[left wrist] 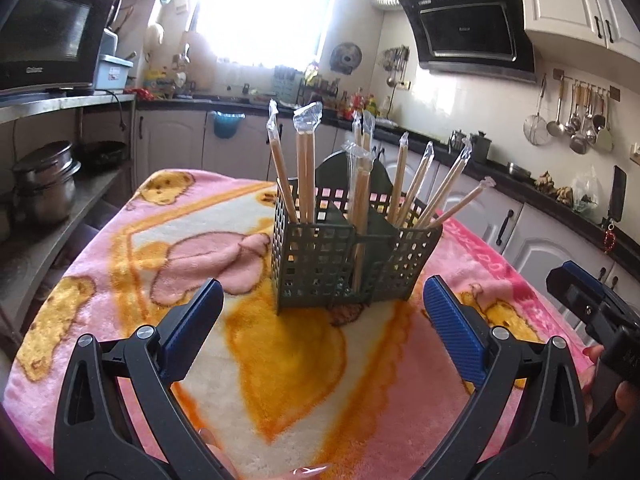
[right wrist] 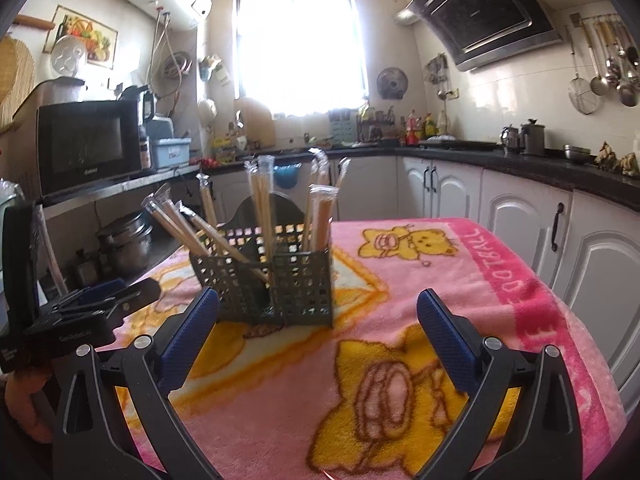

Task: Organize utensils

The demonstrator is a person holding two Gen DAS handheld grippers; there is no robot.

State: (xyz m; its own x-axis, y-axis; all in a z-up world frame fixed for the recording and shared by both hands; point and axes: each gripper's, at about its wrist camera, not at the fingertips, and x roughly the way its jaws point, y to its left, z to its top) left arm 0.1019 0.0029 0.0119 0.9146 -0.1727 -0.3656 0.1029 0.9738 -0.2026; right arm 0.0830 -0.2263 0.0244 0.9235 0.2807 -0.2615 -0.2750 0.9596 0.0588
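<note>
A dark green perforated utensil holder (left wrist: 352, 256) (right wrist: 264, 284) stands on the pink and yellow blanket (left wrist: 280, 360) (right wrist: 400, 300). Several plastic-wrapped chopstick pairs (left wrist: 306, 172) (right wrist: 262, 200) stick up out of its compartments, some upright, some leaning outward. My left gripper (left wrist: 322, 292) hovers just short of the holder, open, with nothing between its blue pads. My right gripper (right wrist: 318, 304) is open and empty too, in front of the holder's right side. In the left wrist view the right gripper's body (left wrist: 592, 308) shows at the right edge; in the right wrist view the left gripper's body (right wrist: 92, 304) shows at the left.
Kitchen counters and white cabinets (right wrist: 520, 216) run behind and to the right of the table. A steel shelf with a microwave (left wrist: 48, 32) and stacked pots (left wrist: 44, 184) stands to the left. A dark chair back (left wrist: 348, 172) rises behind the holder. The blanket's pink edge (right wrist: 532, 320) marks the table's right side.
</note>
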